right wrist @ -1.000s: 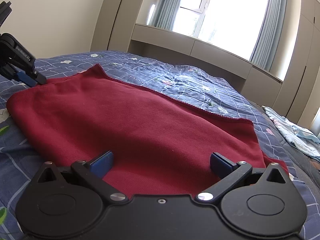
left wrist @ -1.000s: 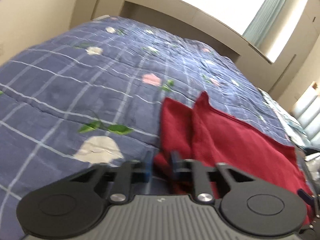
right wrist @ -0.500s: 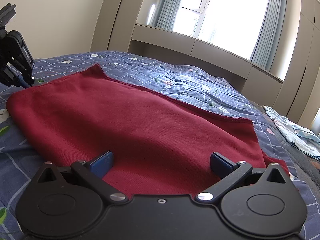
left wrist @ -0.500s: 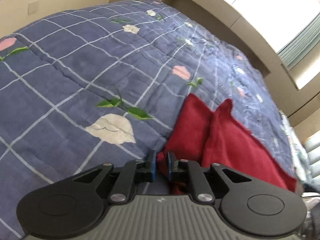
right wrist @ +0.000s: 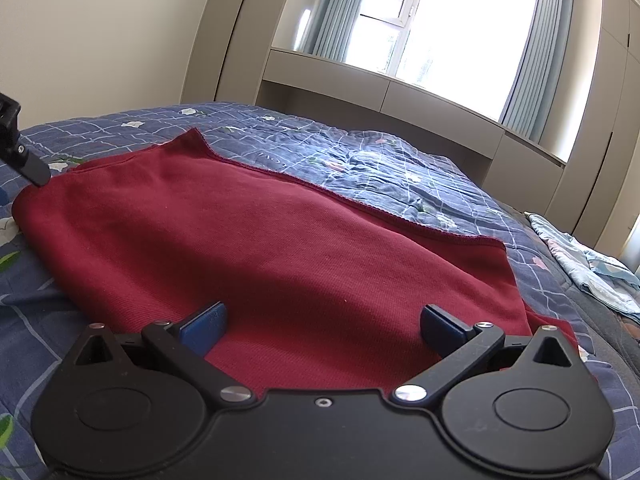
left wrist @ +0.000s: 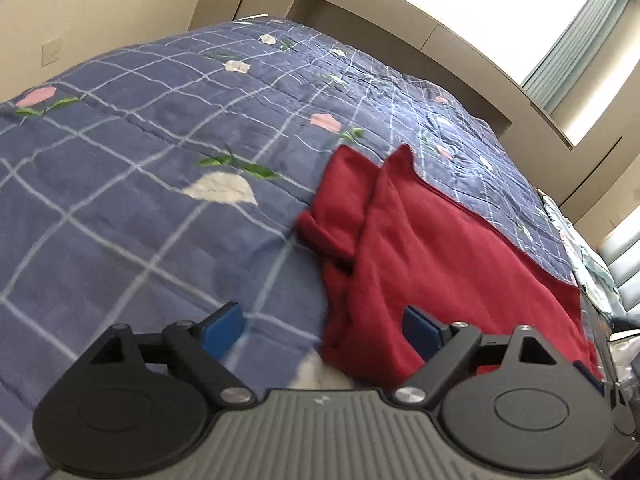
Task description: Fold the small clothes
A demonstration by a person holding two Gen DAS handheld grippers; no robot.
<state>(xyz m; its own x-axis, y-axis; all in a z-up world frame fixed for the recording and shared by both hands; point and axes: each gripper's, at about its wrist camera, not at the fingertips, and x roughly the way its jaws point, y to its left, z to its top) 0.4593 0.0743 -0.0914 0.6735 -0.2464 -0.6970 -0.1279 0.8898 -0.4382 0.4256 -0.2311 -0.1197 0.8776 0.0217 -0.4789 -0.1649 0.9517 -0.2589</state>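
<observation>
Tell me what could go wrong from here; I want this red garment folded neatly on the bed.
1. The bunched layers at the red garment's near corner may get folded in as a lump.
2. The left hand-held gripper is open and straddles the garment's edge and the quilt; closing might pinch quilt too.
3. The right hand-held gripper is open over mid-fabric, so it could grab one layer only.

Left gripper (left wrist: 322, 326) jaws spread wide, right gripper (right wrist: 322, 324) likewise
</observation>
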